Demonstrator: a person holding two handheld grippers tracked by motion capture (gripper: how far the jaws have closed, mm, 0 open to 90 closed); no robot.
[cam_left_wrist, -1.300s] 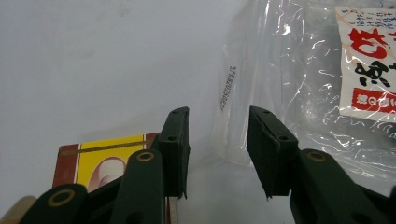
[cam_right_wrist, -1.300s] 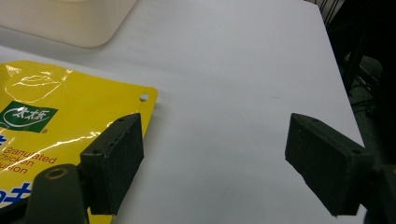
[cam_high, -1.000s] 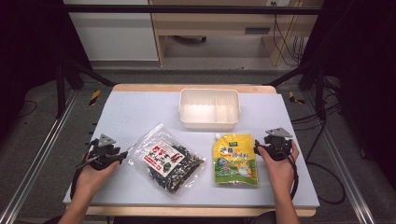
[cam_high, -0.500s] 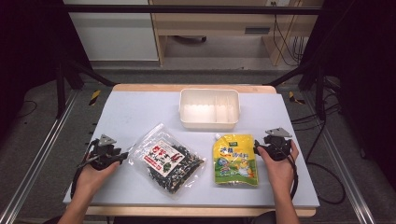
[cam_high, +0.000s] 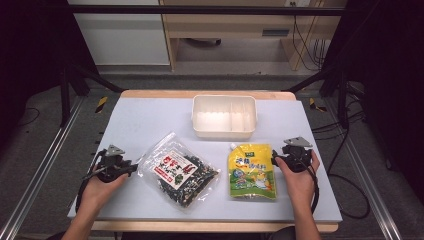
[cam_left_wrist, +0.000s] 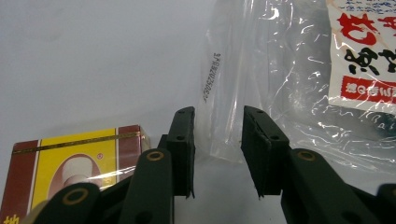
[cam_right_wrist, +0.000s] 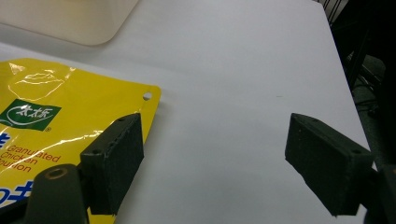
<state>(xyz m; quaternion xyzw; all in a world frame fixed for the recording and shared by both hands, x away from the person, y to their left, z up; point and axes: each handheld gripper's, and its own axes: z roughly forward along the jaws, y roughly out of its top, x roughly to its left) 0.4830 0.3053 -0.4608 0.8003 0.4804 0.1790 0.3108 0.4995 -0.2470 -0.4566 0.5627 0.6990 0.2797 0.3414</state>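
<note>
A clear bag of dark dried food (cam_high: 180, 172) with a red and white label lies at the table's front left. My left gripper (cam_high: 131, 167) lies level at its left edge. In the left gripper view the jaws (cam_left_wrist: 218, 112) have just been closing, and the bag's clear sealed edge (cam_left_wrist: 224, 88) sits in the narrow gap between them, not pinched. A yellow pouch (cam_high: 250, 170) lies at the front right. My right gripper (cam_high: 275, 159) stands open beside its right edge, with bare table between the pads (cam_right_wrist: 215, 126) and the left pad over the pouch's corner (cam_right_wrist: 56, 107).
A white two-part container (cam_high: 225, 116) stands at the back middle of the light table (cam_high: 150, 120), its corner visible as (cam_right_wrist: 70, 18). A small red and yellow box (cam_left_wrist: 74, 163) lies just left of my left gripper. Dark floor, rails and cables surround the table.
Both hands stay where they were. No other difference can be seen in the high view.
</note>
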